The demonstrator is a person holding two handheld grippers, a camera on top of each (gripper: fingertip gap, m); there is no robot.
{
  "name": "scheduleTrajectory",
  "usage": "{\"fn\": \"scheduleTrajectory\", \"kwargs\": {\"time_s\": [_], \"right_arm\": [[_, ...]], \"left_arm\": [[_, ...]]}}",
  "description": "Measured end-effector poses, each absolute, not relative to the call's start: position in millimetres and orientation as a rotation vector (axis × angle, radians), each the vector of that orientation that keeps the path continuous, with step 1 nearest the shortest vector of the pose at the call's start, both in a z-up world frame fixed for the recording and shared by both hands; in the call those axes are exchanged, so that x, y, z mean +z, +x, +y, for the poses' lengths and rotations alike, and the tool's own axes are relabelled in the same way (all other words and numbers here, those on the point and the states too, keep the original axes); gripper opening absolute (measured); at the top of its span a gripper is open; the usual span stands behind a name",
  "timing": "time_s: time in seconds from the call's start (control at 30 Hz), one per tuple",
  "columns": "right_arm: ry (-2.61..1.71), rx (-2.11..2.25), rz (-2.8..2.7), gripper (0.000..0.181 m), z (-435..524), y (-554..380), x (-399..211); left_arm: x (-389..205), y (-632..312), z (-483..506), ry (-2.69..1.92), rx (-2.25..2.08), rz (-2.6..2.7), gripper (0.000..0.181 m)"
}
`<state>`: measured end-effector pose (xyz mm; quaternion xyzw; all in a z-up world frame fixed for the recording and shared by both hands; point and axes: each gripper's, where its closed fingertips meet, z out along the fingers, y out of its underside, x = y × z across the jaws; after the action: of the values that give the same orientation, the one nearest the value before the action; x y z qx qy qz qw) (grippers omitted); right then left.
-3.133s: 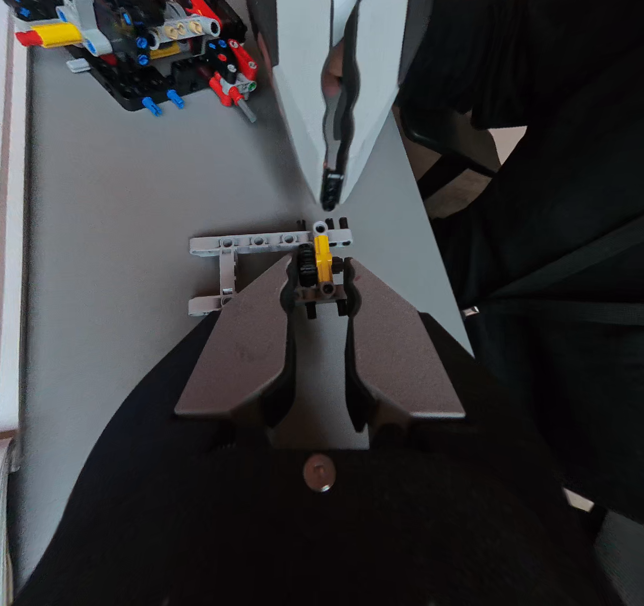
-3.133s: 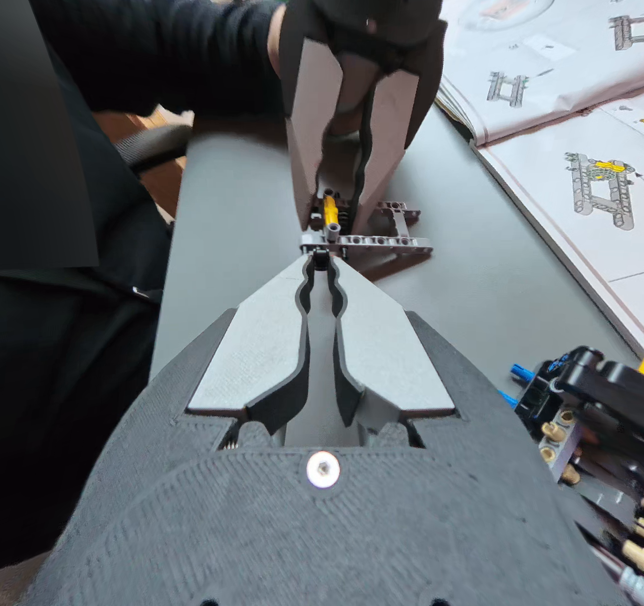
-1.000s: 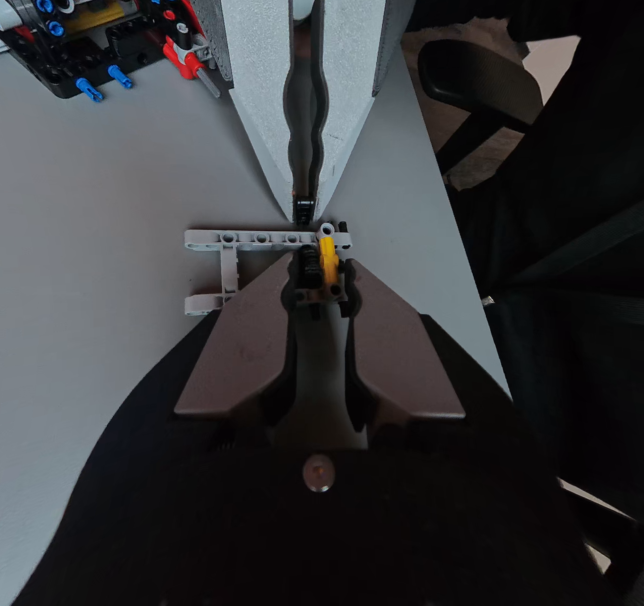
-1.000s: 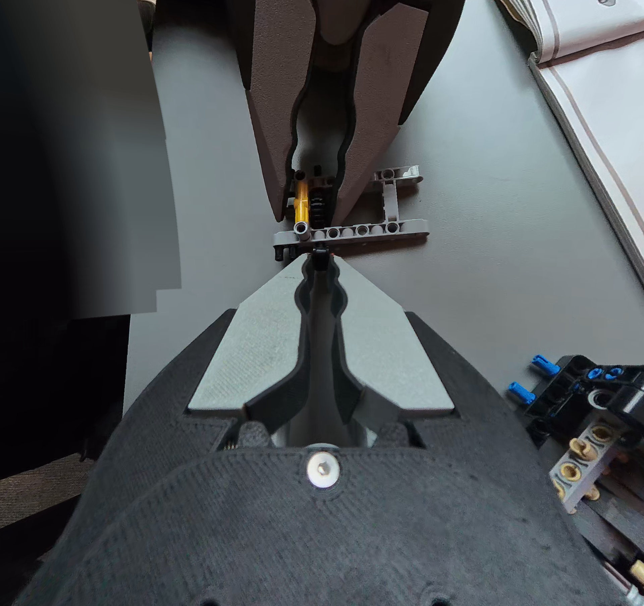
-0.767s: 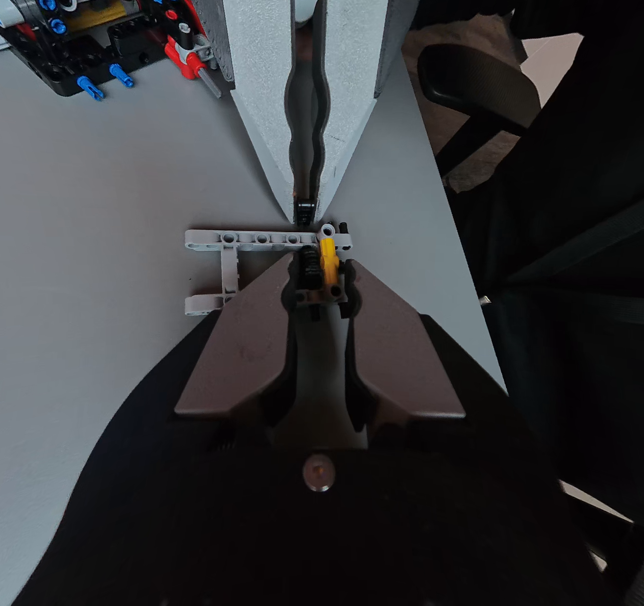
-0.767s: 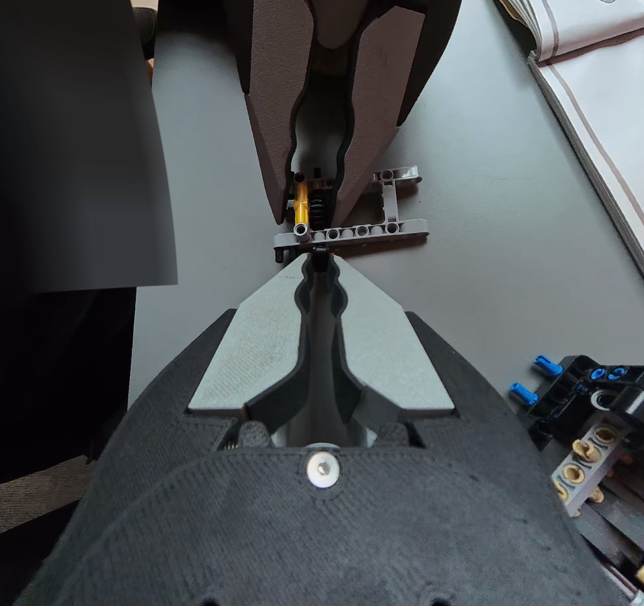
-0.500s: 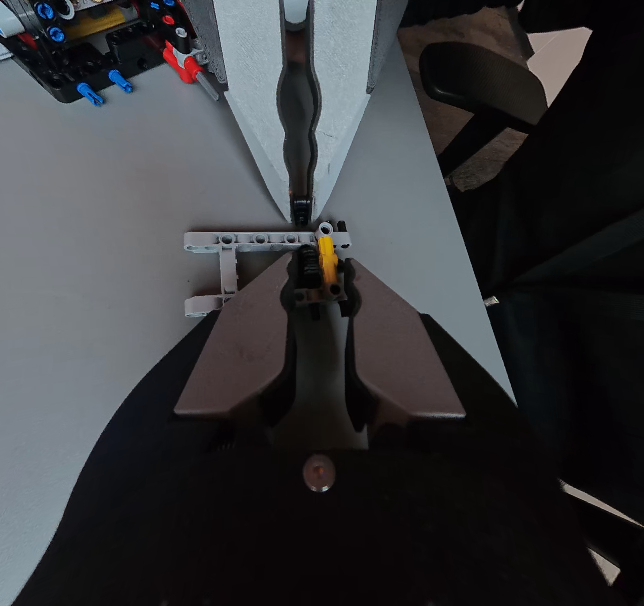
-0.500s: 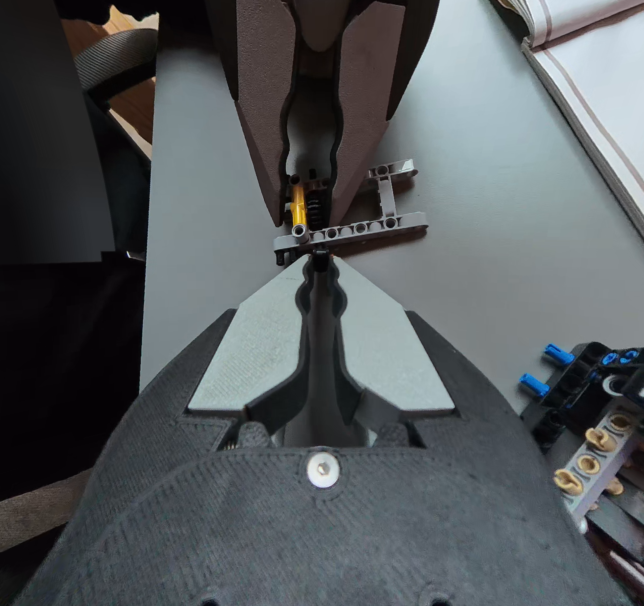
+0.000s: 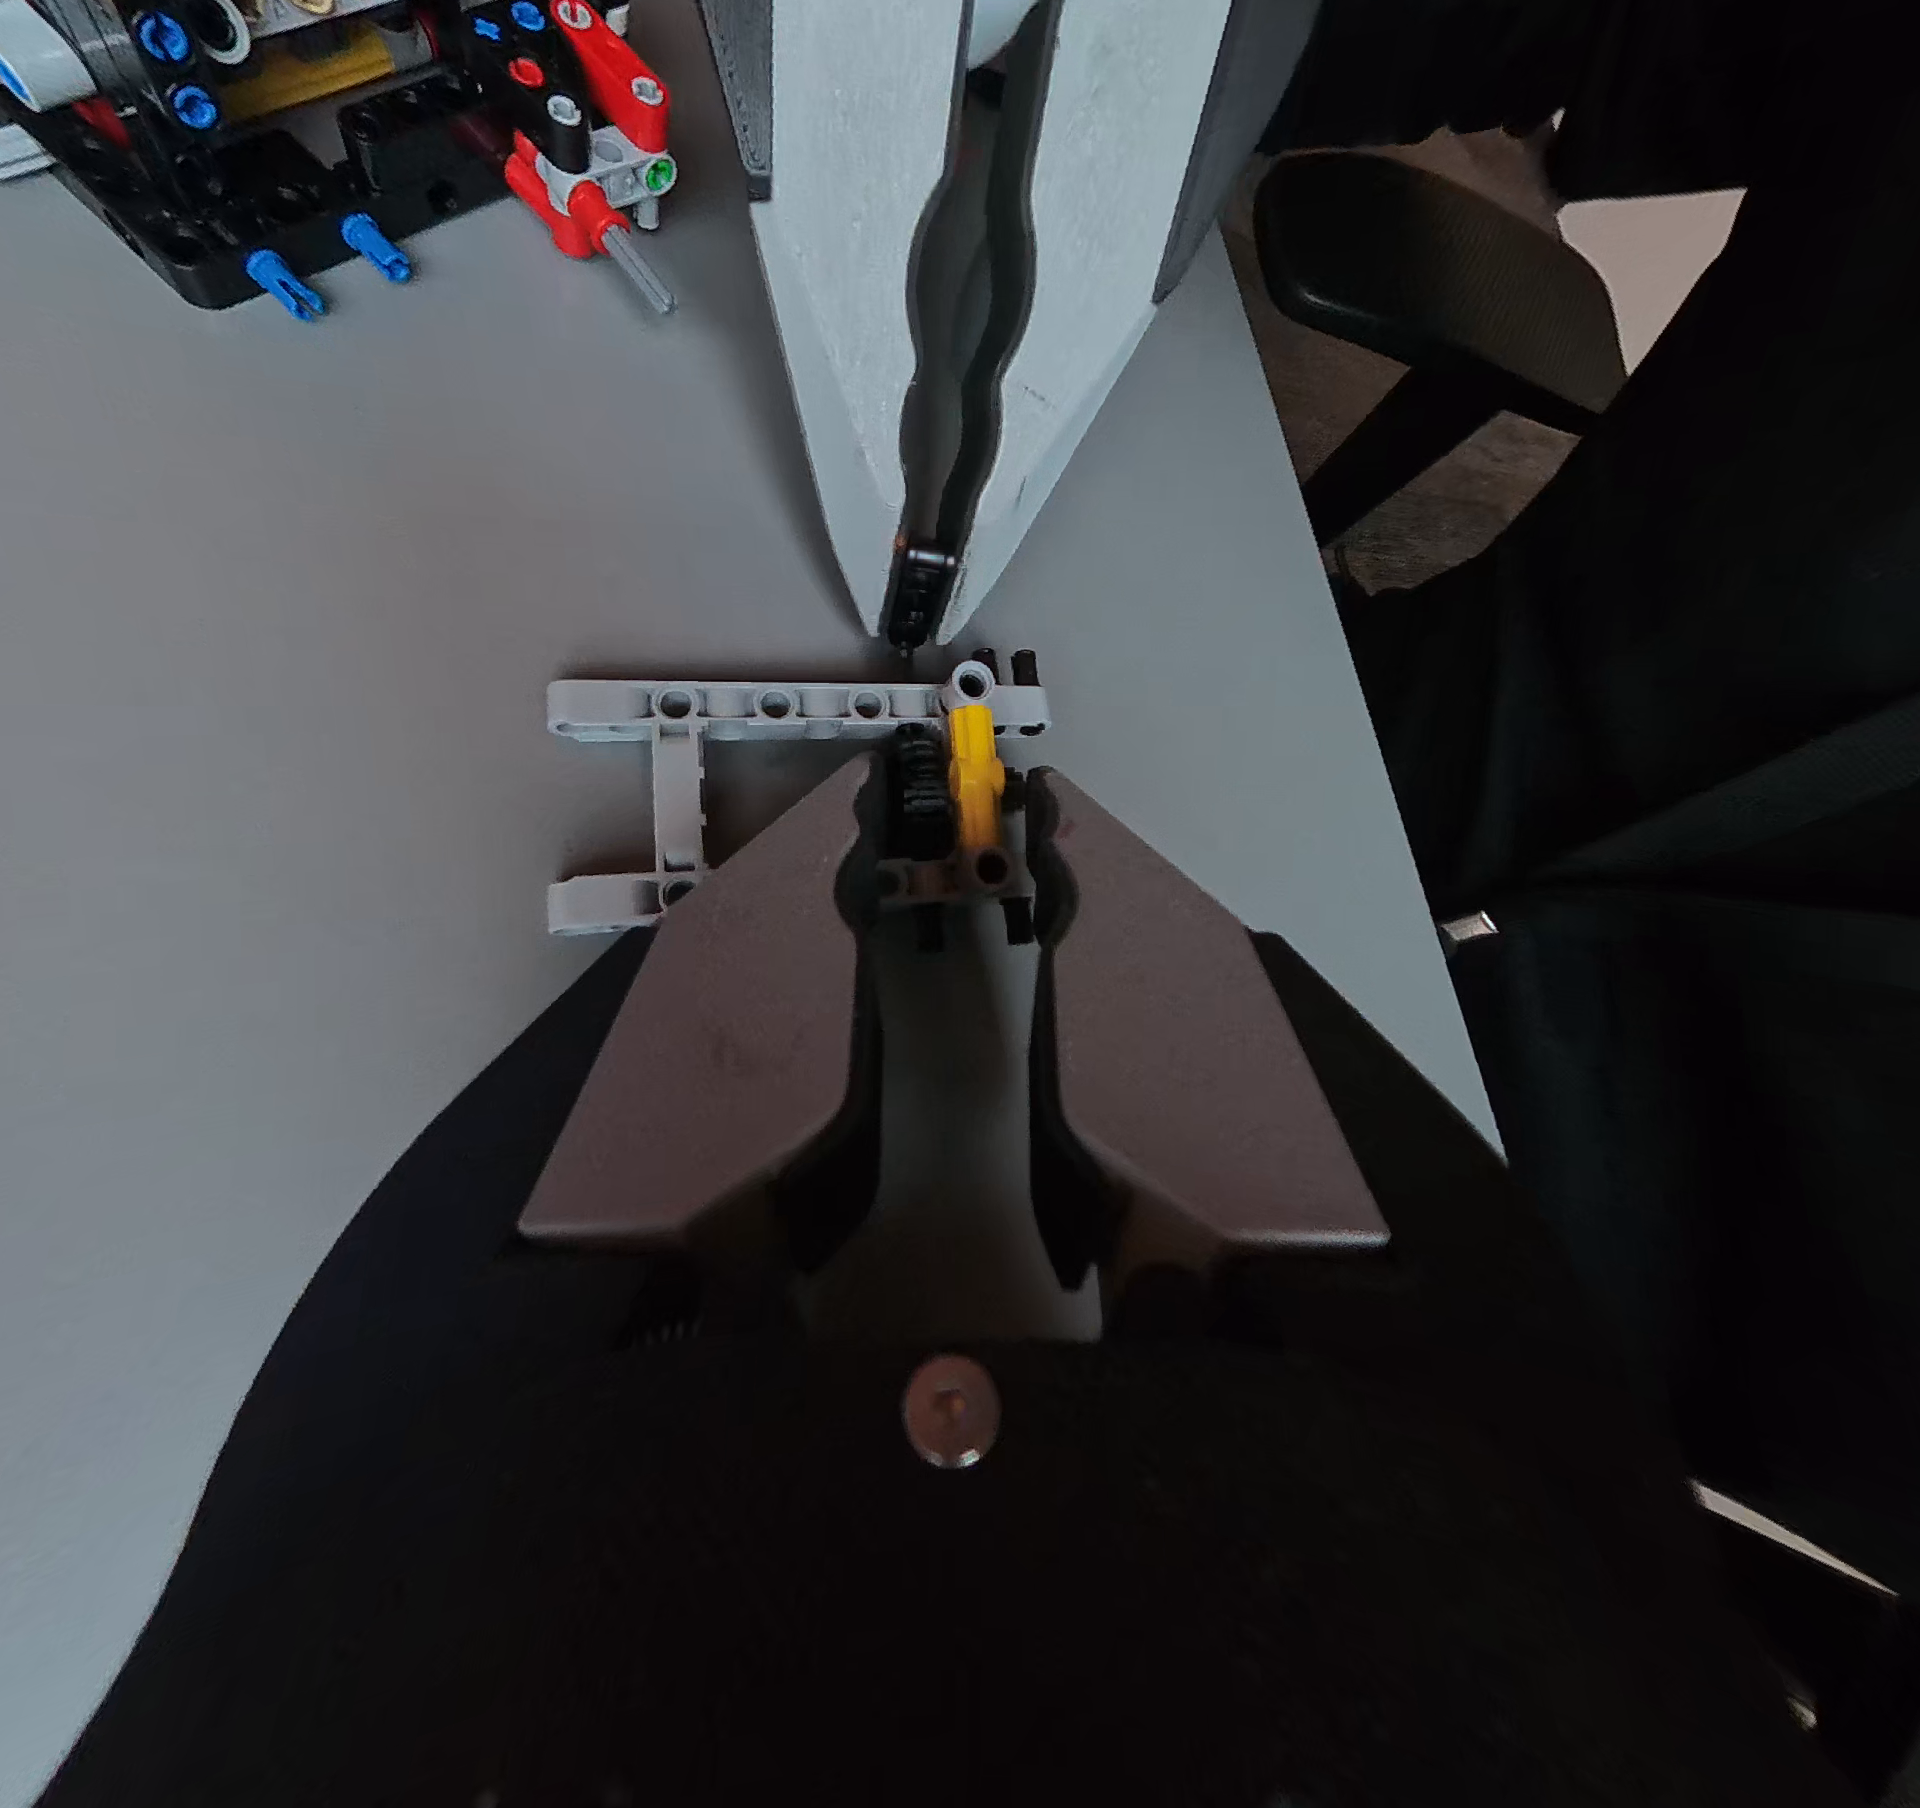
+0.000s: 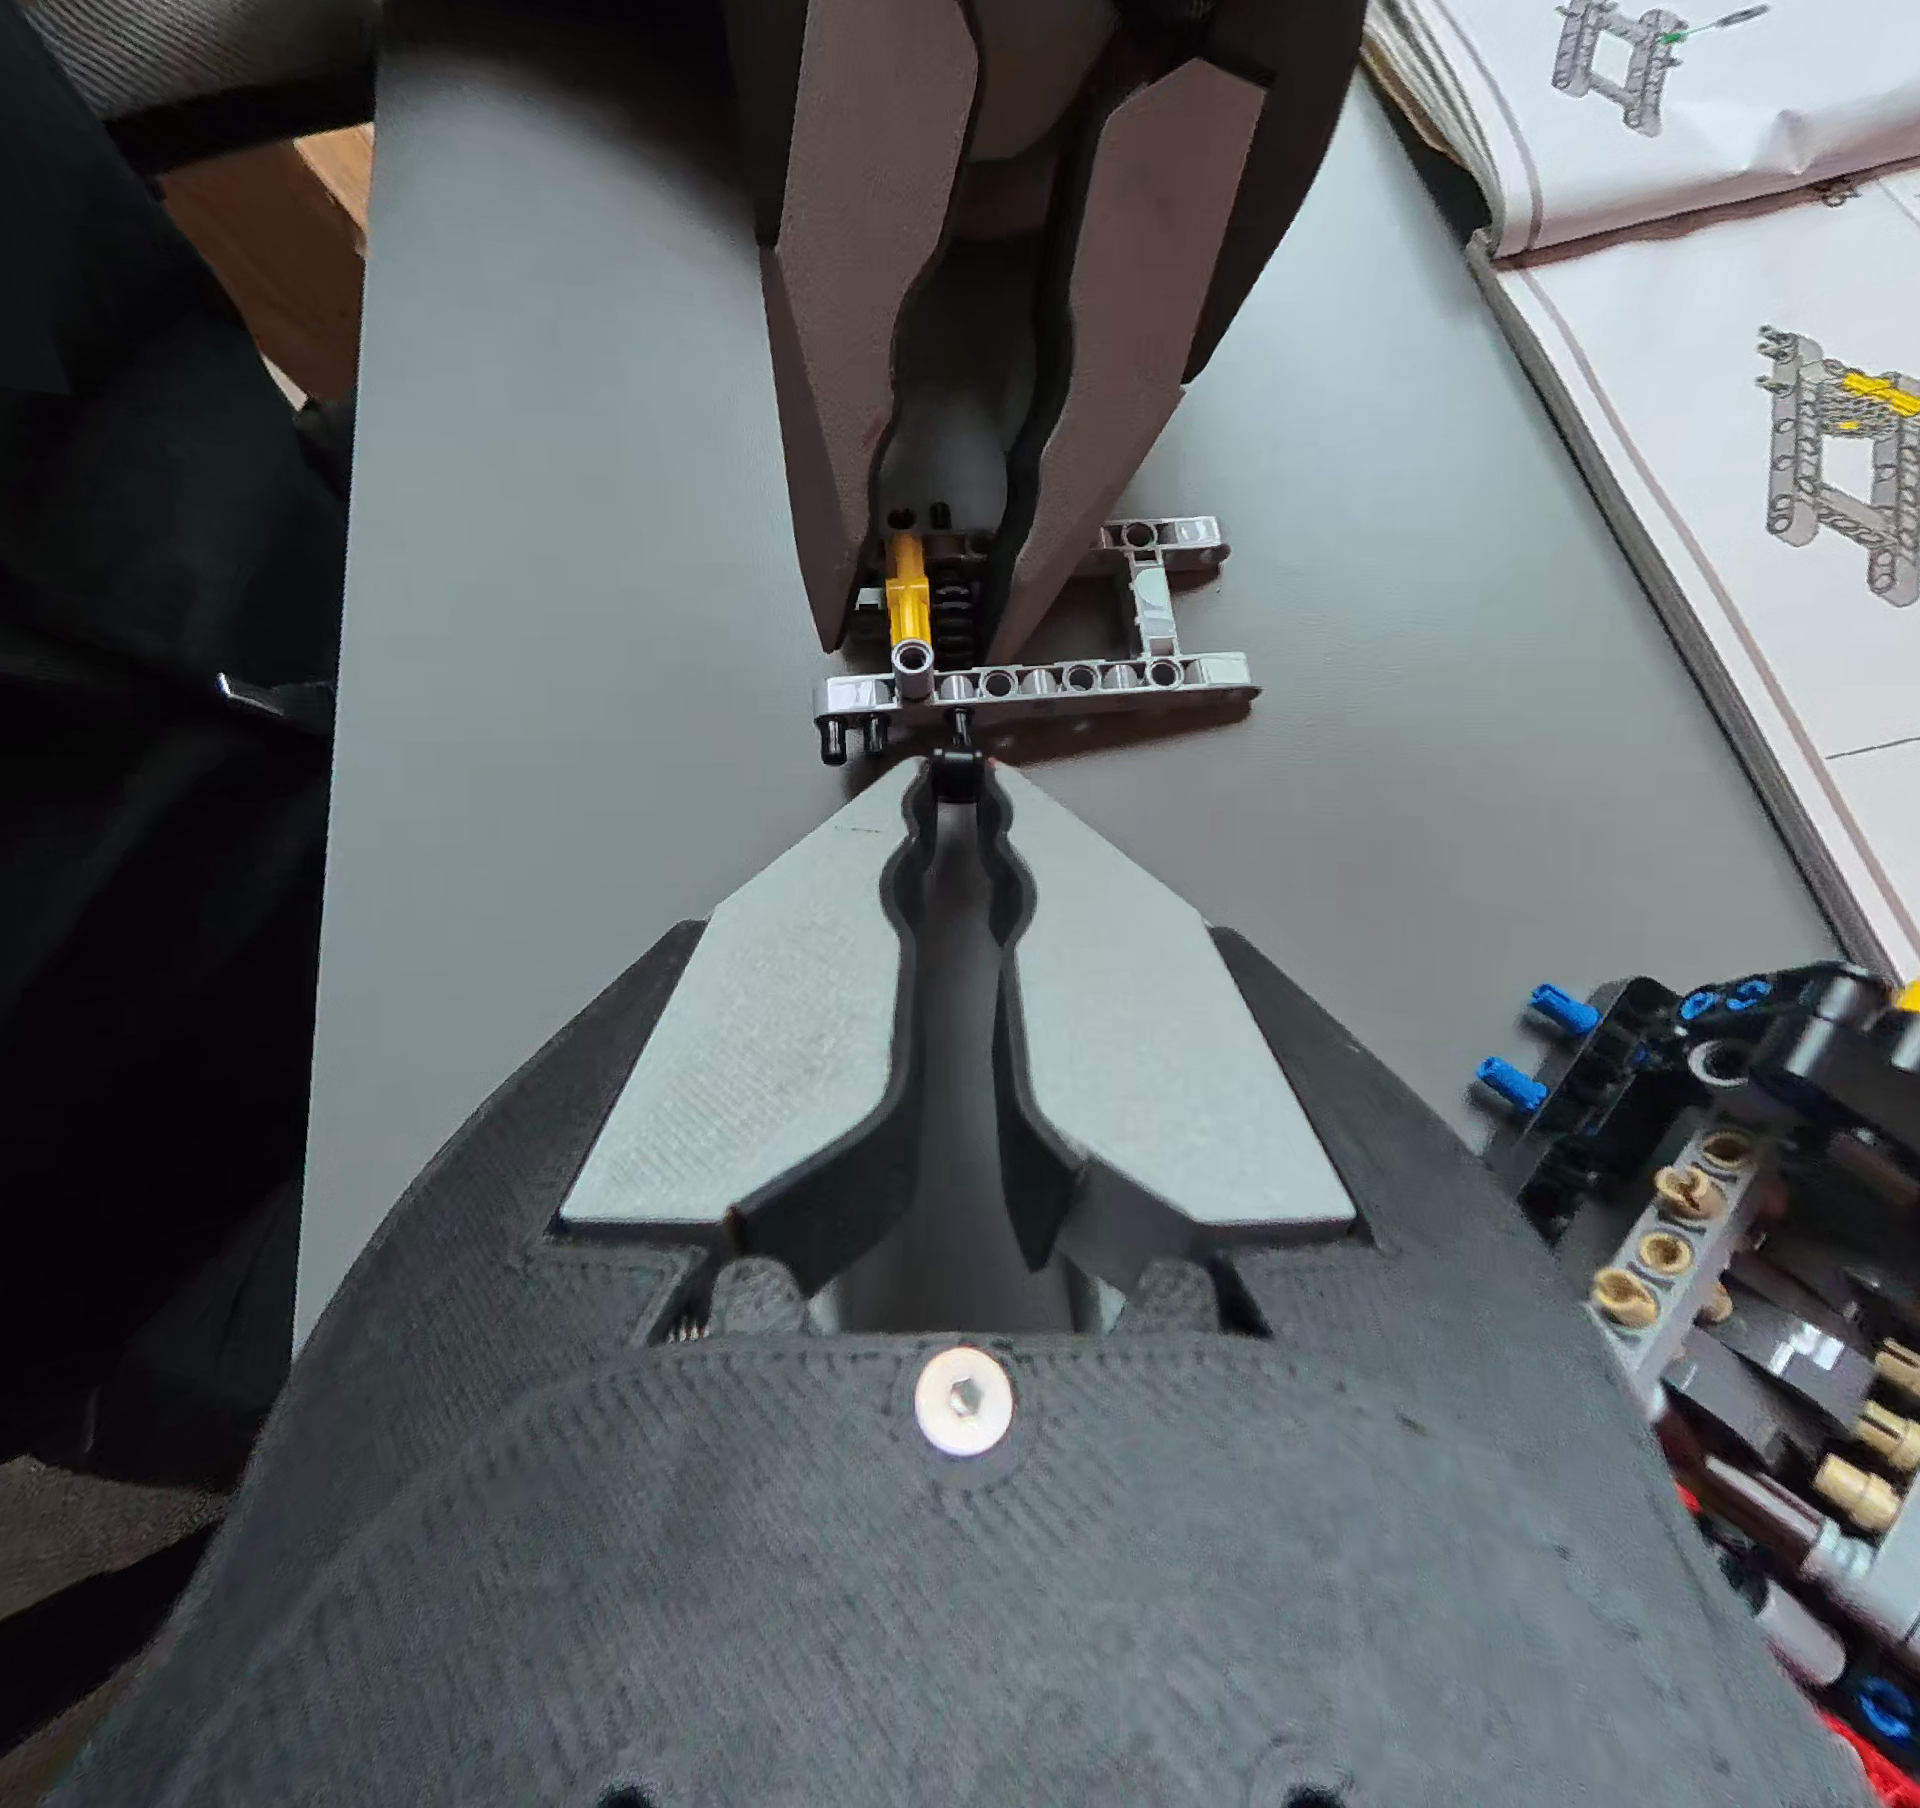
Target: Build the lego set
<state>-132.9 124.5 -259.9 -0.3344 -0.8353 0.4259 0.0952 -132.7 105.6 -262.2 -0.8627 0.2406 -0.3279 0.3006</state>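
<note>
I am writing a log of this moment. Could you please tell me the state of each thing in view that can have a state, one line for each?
left gripper: shut on the grey frame, at its yellow-piece end.
right gripper: shut on a black pin.
black pin: held, tip at the frame's long beam.
grey frame: flat on the table, part-built.
yellow piece: fitted into the frame.
big lego model: standing aside, untouched.
instruction book: lying open.
</note>
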Motion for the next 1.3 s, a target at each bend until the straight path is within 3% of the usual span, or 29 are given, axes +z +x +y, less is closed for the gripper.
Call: {"fn": "scheduleTrajectory", "kwargs": {"time_s": [0.43, 0.8, 1.3], "right_arm": [[-0.852, 1.532, -2.204, 0.004, 123.3, -128.2, -214.1], [-0.272, 1.565, -1.910, 0.004, 97.6, -122.9, -159.1], [-0.276, 1.434, -1.921, 0.004, 98.2, -134.7, -167.3]], "left_arm": [[-238.5, -144.6, 105.1, -2.291, -0.708, 0.693, 0.031], [-171.1, -114.5, 98.7, -1.903, -1.497, 0.454, 0.014], [-166.0, -118.0, 105.8, -1.773, -1.701, 0.297, 0.006]]}}
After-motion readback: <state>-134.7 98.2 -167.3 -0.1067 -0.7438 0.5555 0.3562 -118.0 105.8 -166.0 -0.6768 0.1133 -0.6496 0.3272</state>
